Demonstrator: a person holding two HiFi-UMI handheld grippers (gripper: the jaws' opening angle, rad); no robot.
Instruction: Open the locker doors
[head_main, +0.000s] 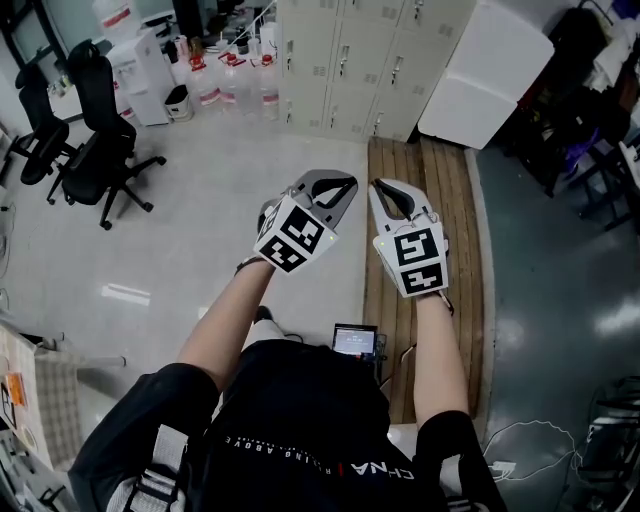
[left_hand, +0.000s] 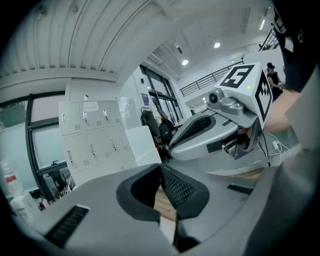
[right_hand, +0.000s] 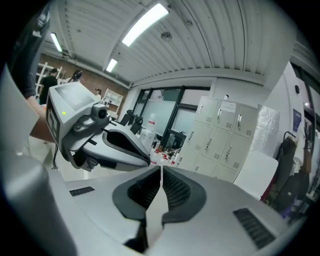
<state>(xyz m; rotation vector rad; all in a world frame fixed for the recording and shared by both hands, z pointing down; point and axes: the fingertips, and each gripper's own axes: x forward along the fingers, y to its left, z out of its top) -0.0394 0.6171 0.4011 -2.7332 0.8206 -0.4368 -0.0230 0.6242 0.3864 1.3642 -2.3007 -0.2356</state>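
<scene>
Black shirt (head_main: 300, 420) — "CHNA", partly legible

Left gripper (head_main: 347, 185), right gripper (head_main: 379, 187) side by side; fingers (right_hand: 175, 189) together, empty.

From head cam, lockers (head_main: 370, 60) are seen far off & steeply down; same lockers are shared by cams on left tongs (head_main: 345, 190) & right tongs (head_main: 380, 192), aimed along own jaws.

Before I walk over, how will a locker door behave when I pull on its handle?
Probably light and stiff: the doors look like thin painted metal panels. Likely to swing on a side hinge rather than slide, since each handle sits near one edge. The small handle may be slippery between the pads.
</scene>
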